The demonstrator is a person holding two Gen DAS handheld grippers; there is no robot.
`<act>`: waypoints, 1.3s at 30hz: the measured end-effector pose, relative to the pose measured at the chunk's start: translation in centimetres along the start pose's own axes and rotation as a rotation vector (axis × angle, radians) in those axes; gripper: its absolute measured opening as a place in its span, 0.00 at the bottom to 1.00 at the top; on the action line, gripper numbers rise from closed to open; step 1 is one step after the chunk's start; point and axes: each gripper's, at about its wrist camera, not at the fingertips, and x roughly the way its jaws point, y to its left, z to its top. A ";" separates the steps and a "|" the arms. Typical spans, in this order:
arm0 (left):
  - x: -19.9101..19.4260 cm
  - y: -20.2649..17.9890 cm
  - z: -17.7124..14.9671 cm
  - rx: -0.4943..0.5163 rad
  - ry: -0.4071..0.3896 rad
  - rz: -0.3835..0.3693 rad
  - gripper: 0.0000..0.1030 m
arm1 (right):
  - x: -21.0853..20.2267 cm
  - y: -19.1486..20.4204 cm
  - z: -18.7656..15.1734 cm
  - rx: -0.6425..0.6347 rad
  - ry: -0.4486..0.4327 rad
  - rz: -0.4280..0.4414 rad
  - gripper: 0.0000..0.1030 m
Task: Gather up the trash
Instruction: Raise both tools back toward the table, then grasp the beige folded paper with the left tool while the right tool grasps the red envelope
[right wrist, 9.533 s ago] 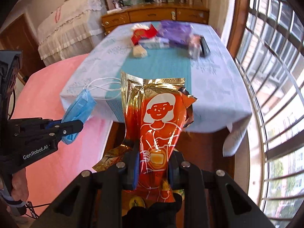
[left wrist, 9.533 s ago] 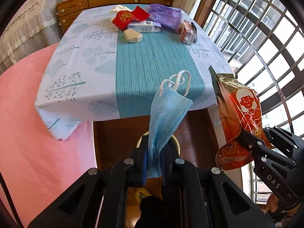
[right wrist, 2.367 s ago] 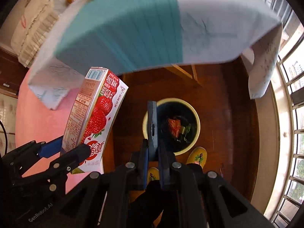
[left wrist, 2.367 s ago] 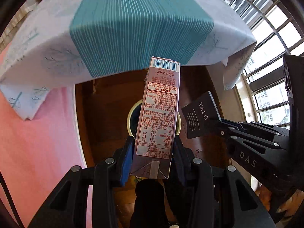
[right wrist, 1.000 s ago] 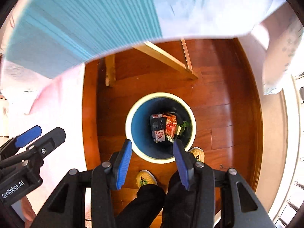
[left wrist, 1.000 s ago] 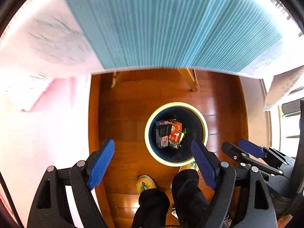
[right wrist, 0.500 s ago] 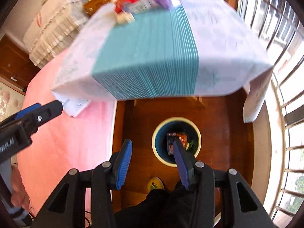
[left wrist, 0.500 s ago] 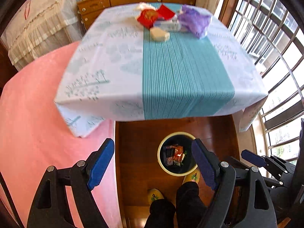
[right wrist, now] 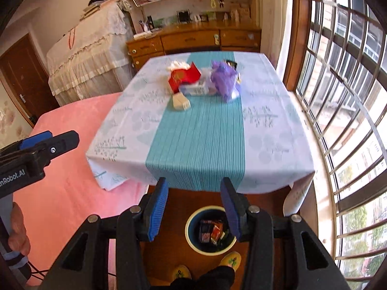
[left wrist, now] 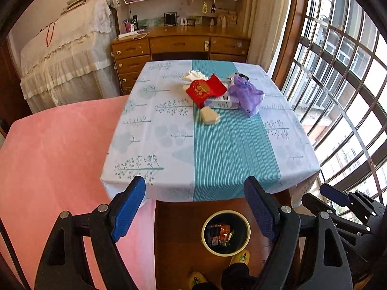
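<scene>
Trash lies at the far end of the table: a red packet, a crumpled white tissue, a white-blue box, a purple bag and a pale beige lump. The same pile shows in the right wrist view, with the red packet and purple bag. A round bin on the floor below the table's near edge holds cartons and wrappers; it also shows in the right wrist view. My left gripper and right gripper are both open, empty, above the bin.
A pink bed lies left of the table. A barred window runs along the right. A wooden dresser and a cloth-covered piece of furniture stand behind the table. My yellow slippers are by the bin.
Both grippers have tilted up from looking down into the bin to looking across the table. Both stay open and empty.
</scene>
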 end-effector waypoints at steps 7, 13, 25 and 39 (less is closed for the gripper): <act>-1.0 0.3 3.7 0.009 -0.081 0.006 0.81 | -1.2 0.6 4.0 -0.010 -0.074 0.023 0.44; 1.2 -0.1 6.6 -0.010 -0.095 0.023 0.84 | 0.3 0.1 8.1 -0.042 -0.112 0.055 0.44; 14.6 -2.7 14.4 -0.202 0.024 0.128 0.84 | 11.8 -5.1 19.5 -0.184 -0.020 0.200 0.44; 31.3 -3.7 14.7 -0.406 0.271 0.197 0.81 | 23.5 -8.3 26.1 -0.308 0.118 0.340 0.44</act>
